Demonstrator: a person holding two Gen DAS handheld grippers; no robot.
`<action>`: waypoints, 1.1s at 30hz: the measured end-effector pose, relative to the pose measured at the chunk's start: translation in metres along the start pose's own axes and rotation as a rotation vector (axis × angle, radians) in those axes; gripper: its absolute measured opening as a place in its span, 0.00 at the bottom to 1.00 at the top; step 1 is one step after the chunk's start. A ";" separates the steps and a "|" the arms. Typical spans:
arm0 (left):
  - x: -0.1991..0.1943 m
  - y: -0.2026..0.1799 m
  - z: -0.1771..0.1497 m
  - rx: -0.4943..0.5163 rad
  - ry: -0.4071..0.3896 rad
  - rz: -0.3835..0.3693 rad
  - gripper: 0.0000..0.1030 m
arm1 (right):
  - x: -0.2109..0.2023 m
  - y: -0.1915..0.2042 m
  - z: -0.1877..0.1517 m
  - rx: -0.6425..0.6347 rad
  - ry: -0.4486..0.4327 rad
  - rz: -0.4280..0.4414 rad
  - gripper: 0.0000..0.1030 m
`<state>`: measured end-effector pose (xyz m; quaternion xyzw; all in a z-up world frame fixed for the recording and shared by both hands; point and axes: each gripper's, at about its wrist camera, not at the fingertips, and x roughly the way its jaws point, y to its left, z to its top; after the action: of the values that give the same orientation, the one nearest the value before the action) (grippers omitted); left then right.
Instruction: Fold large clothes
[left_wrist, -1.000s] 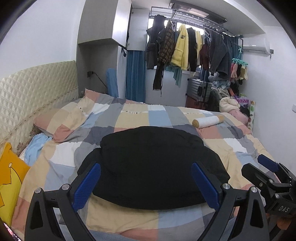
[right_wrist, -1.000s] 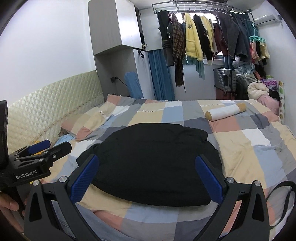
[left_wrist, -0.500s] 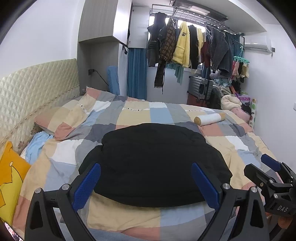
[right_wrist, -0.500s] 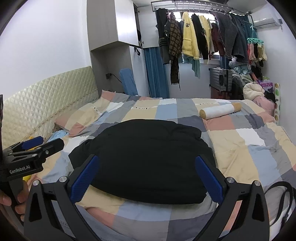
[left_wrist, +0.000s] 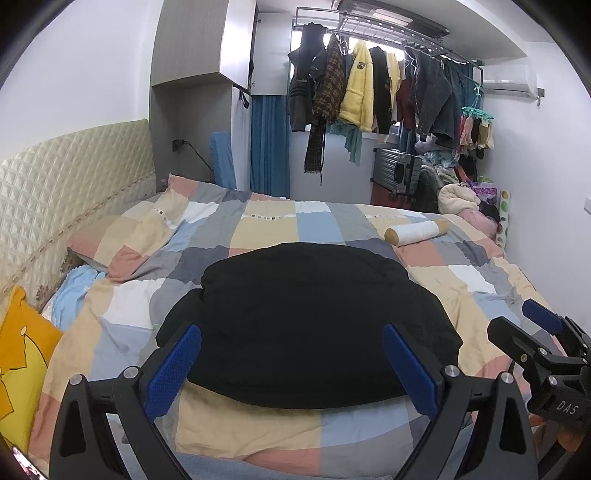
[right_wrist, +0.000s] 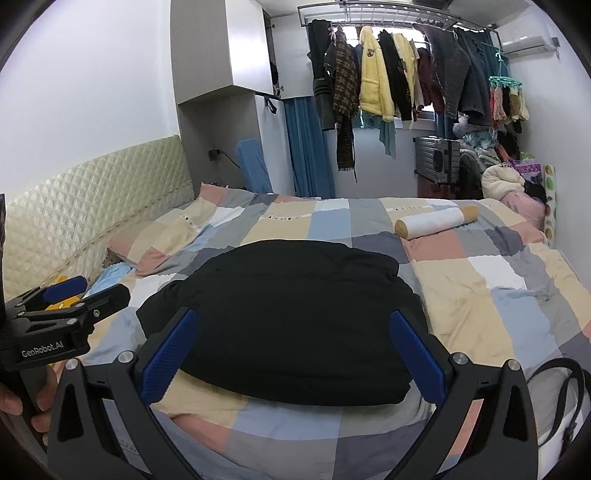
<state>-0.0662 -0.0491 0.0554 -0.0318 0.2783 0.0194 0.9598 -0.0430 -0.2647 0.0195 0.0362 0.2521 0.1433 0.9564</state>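
Bulky black folded garment (left_wrist: 310, 317) lies mid-quilt on the checked patchwork bed (left_wrist: 269, 229); left gripper (left_wrist: 291, 365) and right gripper (right_wrist: 291, 354) hover before it, spread wide, empty, seemingly finished.

A folded garment (left_wrist: 310, 317) lies mid-bed (left_wrist: 266, 229); a roll (left_wrist: 415, 232) lies behind, seemingly rightward.

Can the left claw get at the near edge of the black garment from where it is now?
Probably yes. The left claw is open, holding nothing, with the black garment lying straight ahead on the checked quilt; nothing lies between them.
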 end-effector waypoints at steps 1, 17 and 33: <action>0.000 0.000 0.000 0.000 0.001 0.002 0.96 | 0.000 0.000 0.000 -0.001 0.001 -0.004 1.00; 0.003 0.003 -0.003 -0.011 0.013 0.016 0.96 | -0.001 0.002 -0.002 -0.026 0.009 -0.025 1.00; 0.002 0.004 -0.003 -0.005 0.015 0.008 0.96 | -0.002 0.001 -0.005 -0.031 0.010 -0.028 1.00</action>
<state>-0.0663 -0.0456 0.0511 -0.0332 0.2857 0.0238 0.9575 -0.0476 -0.2644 0.0167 0.0171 0.2551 0.1341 0.9574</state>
